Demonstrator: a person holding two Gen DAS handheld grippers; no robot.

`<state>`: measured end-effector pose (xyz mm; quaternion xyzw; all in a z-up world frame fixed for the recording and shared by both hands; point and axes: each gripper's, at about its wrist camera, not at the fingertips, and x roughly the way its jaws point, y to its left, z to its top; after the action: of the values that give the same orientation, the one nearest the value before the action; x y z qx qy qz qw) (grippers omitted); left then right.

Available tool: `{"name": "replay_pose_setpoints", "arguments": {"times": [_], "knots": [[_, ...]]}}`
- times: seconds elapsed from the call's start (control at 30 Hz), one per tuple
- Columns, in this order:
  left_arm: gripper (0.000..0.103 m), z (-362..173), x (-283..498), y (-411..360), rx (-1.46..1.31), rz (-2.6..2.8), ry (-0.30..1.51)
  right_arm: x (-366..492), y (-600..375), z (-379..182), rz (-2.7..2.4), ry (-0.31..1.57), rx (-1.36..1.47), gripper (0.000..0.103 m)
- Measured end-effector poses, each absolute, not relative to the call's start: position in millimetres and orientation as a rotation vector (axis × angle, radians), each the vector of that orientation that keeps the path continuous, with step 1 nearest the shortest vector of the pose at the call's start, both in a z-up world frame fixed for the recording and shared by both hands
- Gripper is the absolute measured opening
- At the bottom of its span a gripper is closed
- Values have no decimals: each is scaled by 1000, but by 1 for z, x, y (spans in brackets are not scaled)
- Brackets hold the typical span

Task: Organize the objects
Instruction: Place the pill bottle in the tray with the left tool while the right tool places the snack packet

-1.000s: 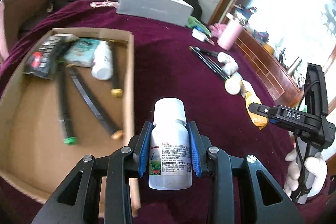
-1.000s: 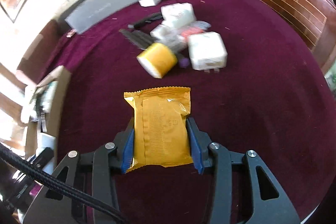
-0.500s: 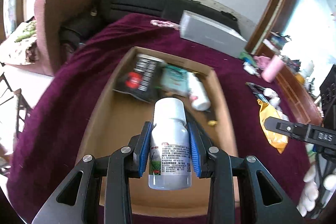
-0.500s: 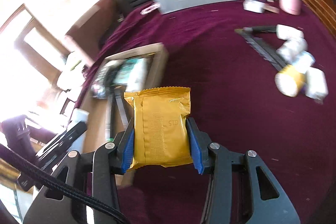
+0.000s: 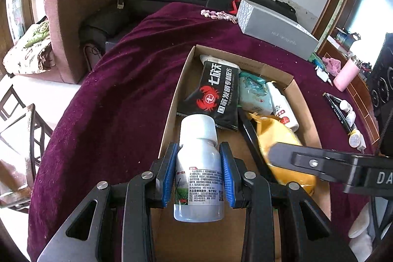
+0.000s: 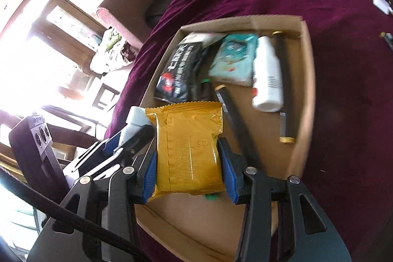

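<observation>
My left gripper point(image 5: 198, 173) is shut on a white labelled bottle point(image 5: 199, 178) and holds it above the near left part of the cardboard box point(image 5: 172, 112). My right gripper point(image 6: 189, 168) is shut on a yellow snack packet point(image 6: 188, 151) over the same box point(image 6: 304, 100); the packet also shows in the left wrist view point(image 5: 280, 146). The left gripper and its bottle point(image 6: 135, 122) show just left of the packet in the right wrist view. The box holds a black crab-print packet point(image 5: 216, 92), a teal pouch point(image 5: 255, 95), a white bottle point(image 5: 282, 107) and black pens point(image 6: 238, 124).
The box sits on a table with a purple cloth point(image 5: 118, 95). A grey carton point(image 5: 275, 28) lies at the far edge. A pink cup point(image 5: 346, 73) and small loose items point(image 5: 348, 119) lie to the right. An armchair point(image 5: 71, 16) stands beyond the left table edge.
Both grippers have moved over the cardboard box with their loads. The right gripper has swung left from the loose items, so the yellow packet now hangs over the box beside the bottle.
</observation>
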<state>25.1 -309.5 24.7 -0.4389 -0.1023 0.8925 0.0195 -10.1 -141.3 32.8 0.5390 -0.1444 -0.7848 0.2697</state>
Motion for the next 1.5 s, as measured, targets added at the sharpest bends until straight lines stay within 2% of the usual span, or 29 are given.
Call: {"name": "replay_pose_setpoints", "arguments": {"times": [0.5,0.67,0.77,0.9,1.0,1.17,1.23,1.5], "knots": [[30,30,28,-320,-1306,2726,-446,-40,-172,15,-2125,-384,1507,44],[40,46,40,-328,-1233,2751,-507,-33,-173,19,-2149,-355,1496,45],[46,53,48,-333,-1196,2765,-541,-31,-174,20,-2147,-363,1481,50],[46,58,55,-336,-1184,2784,-581,-23,-172,33,-2192,-341,1408,50],[46,61,60,-333,-1178,2782,-598,-15,-167,46,-2226,-318,1347,55],[48,75,69,-305,-1133,2777,-550,7,-139,67,-2305,-298,1252,62],[50,81,71,-287,-1121,2769,-513,16,-124,73,-2357,-276,1223,70],[50,89,78,-211,-1137,2710,-366,46,-61,82,-2576,-180,1135,72]]}}
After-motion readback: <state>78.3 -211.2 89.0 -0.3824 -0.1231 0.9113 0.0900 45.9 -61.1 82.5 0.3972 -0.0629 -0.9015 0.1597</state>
